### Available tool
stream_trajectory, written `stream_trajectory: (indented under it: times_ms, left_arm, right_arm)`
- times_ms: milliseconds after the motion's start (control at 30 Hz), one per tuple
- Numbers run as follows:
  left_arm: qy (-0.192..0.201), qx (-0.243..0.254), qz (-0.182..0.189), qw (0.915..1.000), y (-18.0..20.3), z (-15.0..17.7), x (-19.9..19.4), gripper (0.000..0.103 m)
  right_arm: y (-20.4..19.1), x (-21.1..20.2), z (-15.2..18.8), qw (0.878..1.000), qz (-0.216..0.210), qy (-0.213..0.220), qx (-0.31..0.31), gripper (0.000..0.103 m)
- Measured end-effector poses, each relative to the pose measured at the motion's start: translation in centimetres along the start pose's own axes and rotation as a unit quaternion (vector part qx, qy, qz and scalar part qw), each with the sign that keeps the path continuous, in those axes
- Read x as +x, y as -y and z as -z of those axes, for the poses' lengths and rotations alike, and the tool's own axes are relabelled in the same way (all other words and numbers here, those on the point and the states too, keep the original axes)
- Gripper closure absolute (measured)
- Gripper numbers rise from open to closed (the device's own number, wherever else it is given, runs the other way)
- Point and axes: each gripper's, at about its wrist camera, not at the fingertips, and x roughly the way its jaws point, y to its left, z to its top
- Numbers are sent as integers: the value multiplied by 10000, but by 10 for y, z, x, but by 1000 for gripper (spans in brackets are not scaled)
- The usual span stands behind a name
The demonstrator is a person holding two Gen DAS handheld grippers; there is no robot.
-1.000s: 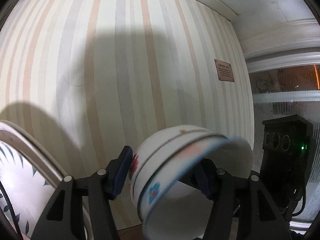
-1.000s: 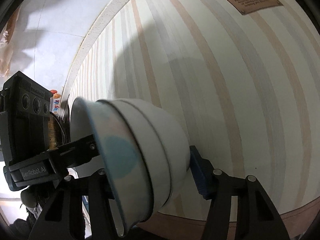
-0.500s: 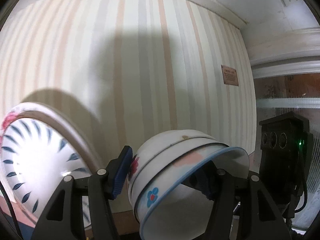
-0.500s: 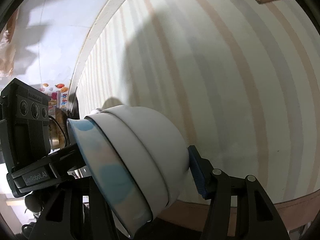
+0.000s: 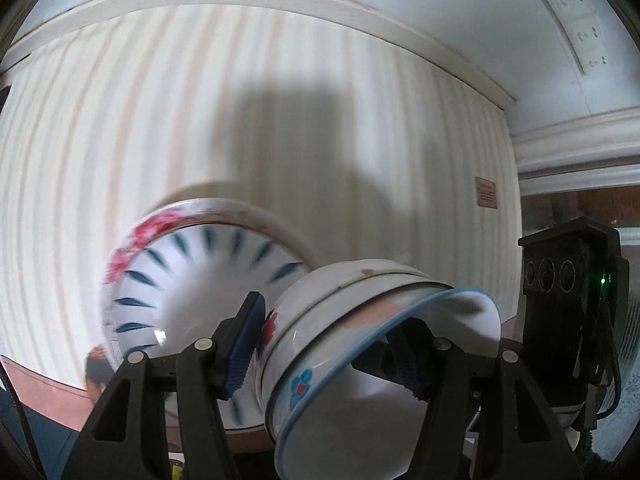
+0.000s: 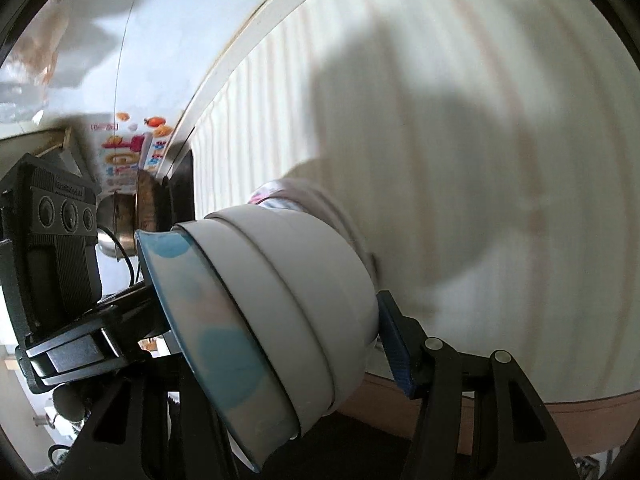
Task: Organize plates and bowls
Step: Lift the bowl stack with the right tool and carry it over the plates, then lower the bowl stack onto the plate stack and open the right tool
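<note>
Fingers of left gripper clamped on stack of bowls: blue pad against the outer wall, other finger inside the mouth. Held on its side, in the air, before striped wall. Patterned bowl, at the frame's left edge half a second ago, now swung in just behind the stack, blurred.

Fingers of right gripper pinching the same stack, pad on the base, other finger hidden behind the rim. Patterned bowl's rim newly peeking over the stack. Probably closing in to nest the stack inside it.
</note>
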Motion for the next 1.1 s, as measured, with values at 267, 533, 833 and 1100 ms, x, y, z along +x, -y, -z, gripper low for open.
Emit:
stream_trajectory:
  times_ms: [267, 533, 833, 1100]
  left_arm:
    - [-55, -189, -40, 9998, -41, 0, 5, 46]
    - [-183, -324, -1, 9993, -67, -1, 12, 46]
    - [-200, -304, -78, 9993, -85, -5, 10, 47]
    - [-202, -339, -22, 9992, -89, -3, 11, 47]
  right_arm:
    - [-30, 53, -6, 9996, 74, -254, -104, 44]
    - [-38, 89, -13, 9986, 223, -447, -150, 44]
    - [-46, 114, -16, 9982, 231, -551, -88, 44]
    - [-52, 118, -18, 9974, 380, -589, -154, 44]
